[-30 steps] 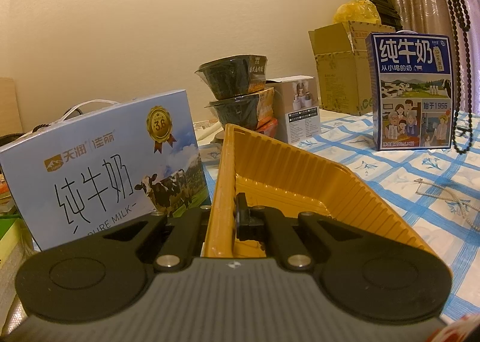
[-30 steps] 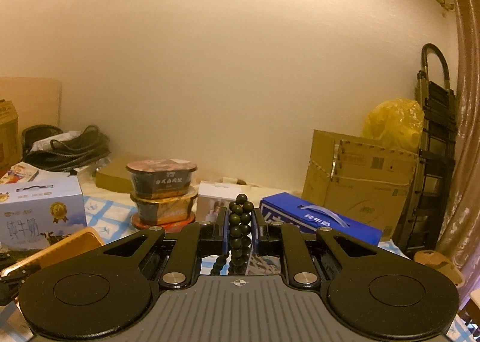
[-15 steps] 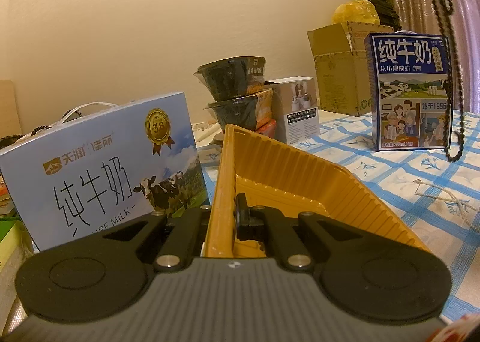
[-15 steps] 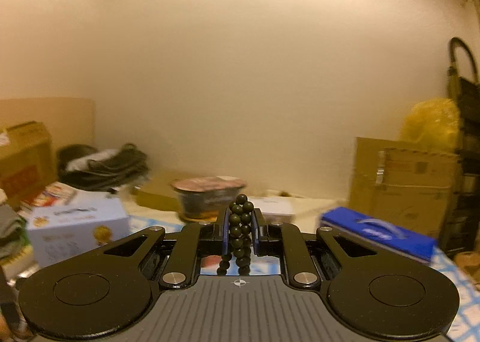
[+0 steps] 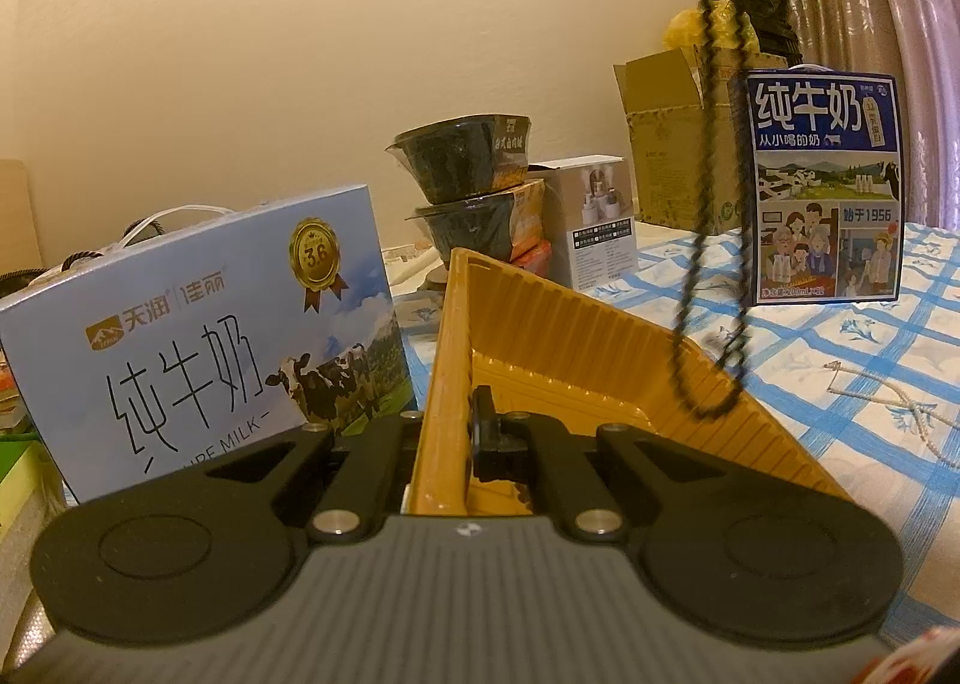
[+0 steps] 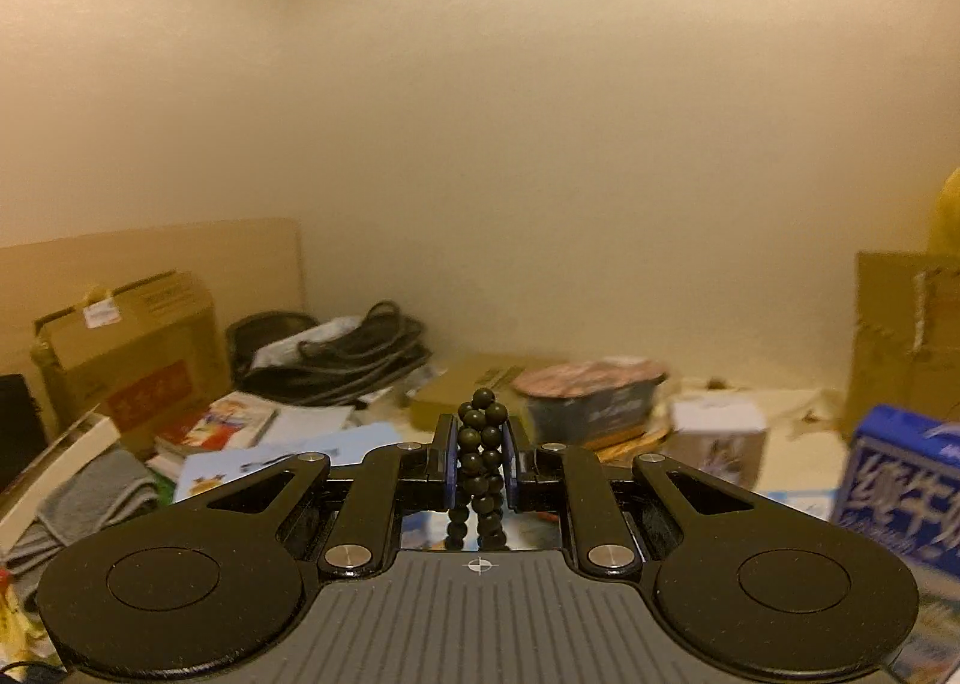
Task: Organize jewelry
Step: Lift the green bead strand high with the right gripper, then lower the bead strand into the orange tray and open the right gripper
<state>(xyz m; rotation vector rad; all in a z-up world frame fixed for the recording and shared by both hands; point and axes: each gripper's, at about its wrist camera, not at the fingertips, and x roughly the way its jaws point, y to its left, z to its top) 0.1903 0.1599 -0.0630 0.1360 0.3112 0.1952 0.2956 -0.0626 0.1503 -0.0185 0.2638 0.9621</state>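
Beads hang in a long dark loop from the right gripper [image 6: 478, 465], whose fingers are pinched on a bunched section of the bead necklace [image 6: 480, 462] so that the strand drops straight down below them. Seen from the left side, that loop dangles with its long axis vertical, and its lowest curve [image 5: 711, 408] looks to sit over the right-hand wall of the yellow tray [image 5: 576, 348], at the rim or just inside; which, I cannot tell. The left gripper [image 5: 462, 444] has its fingers closed on the tray's near edge and tips it up off the blue-checked worktop [image 5: 840, 336]. So the tray lies directly beneath the beads, and lowering looks like the move to come, with the loop needing to clear that ribbed wall. A thin pale chain [image 5: 888, 402] lies loose on the cloth to the right, well apart from the tray. A light blue milk box [image 5: 198, 336] stands just beside the tray's left side, a dark blue milk carton [image 5: 822, 186] farther back right, stacked noodle bowls [image 5: 474, 186] behind.
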